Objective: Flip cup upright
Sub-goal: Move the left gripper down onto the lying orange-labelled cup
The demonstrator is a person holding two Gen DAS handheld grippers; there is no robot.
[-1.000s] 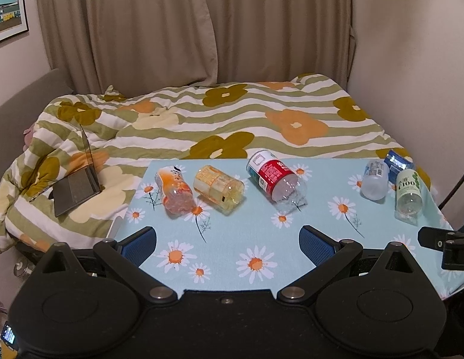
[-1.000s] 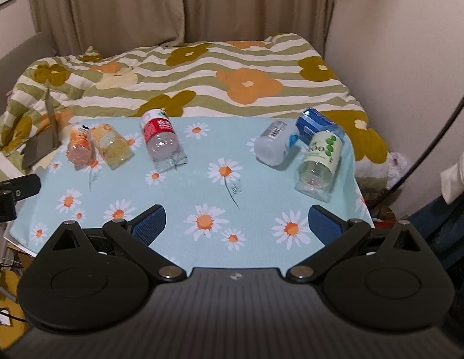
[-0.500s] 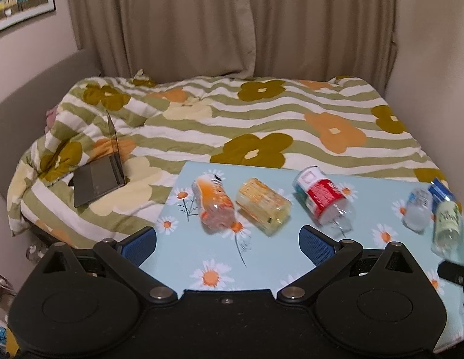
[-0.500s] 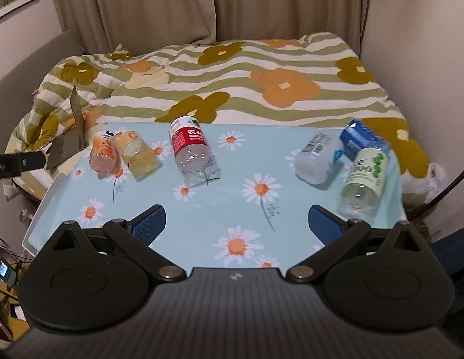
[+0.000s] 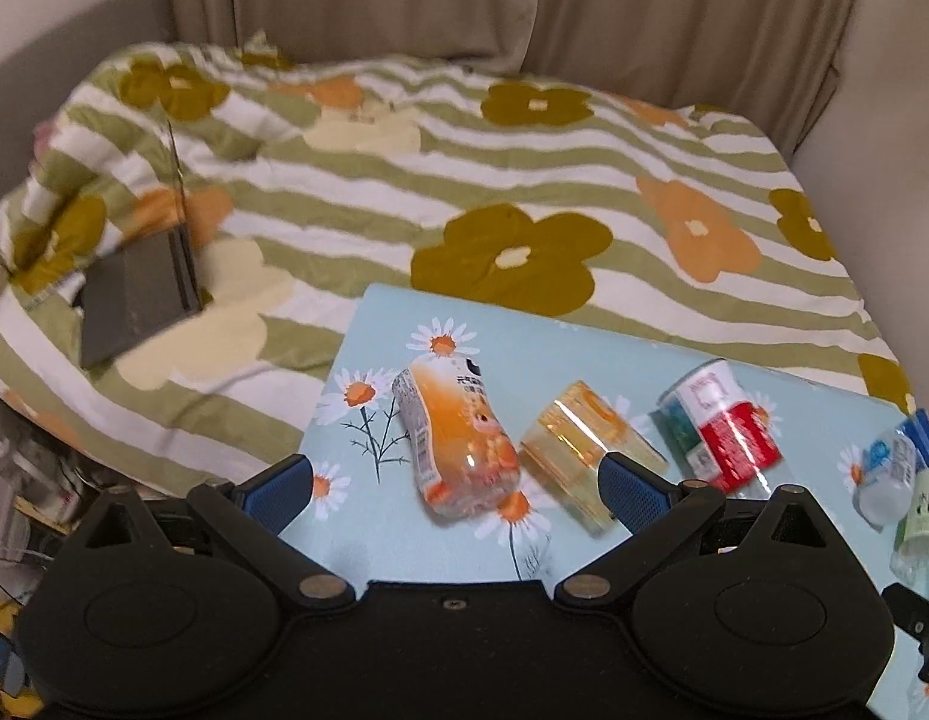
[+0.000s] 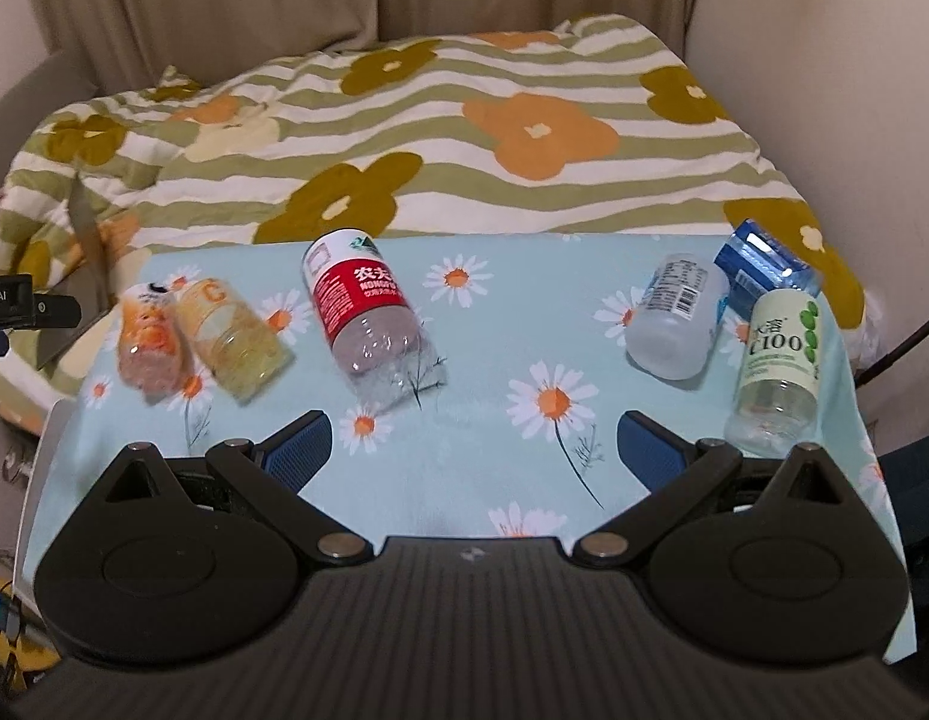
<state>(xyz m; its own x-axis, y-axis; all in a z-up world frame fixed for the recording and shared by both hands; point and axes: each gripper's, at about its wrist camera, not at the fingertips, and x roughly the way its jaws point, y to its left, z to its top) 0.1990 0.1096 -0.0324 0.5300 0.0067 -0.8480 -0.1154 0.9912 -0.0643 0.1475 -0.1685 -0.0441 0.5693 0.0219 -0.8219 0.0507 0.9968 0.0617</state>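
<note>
Several cut-down bottle cups lie on their sides on the daisy-print table cloth [image 6: 494, 312]. In the left wrist view an orange cup [image 5: 458, 444] lies just ahead of my open left gripper [image 5: 455, 489], between the lines of its fingers and not touched. A yellow cup [image 5: 584, 456] lies beside it, then a red-label cup [image 5: 722, 426]. My right gripper [image 6: 475, 450] hangs open over the cloth's near middle, holding nothing. Its view shows the orange cup [image 6: 149, 336], yellow cup [image 6: 230, 336], red-label cup [image 6: 362, 306], a white cup [image 6: 674, 318], a blue one [image 6: 764, 267] and a green-print one [image 6: 776, 366].
A bed with a striped flower quilt [image 5: 524, 192] lies behind the table, with an open laptop [image 5: 140, 294] on its left side. Curtains hang at the back. A wall [image 6: 854, 90] and a dark cable [image 6: 902, 348] border the right edge of the table.
My left gripper has swung left and dropped closer, so the orange cup now sits right in front of its fingers. The right gripper has moved in nearer the table. No cup has moved.
</note>
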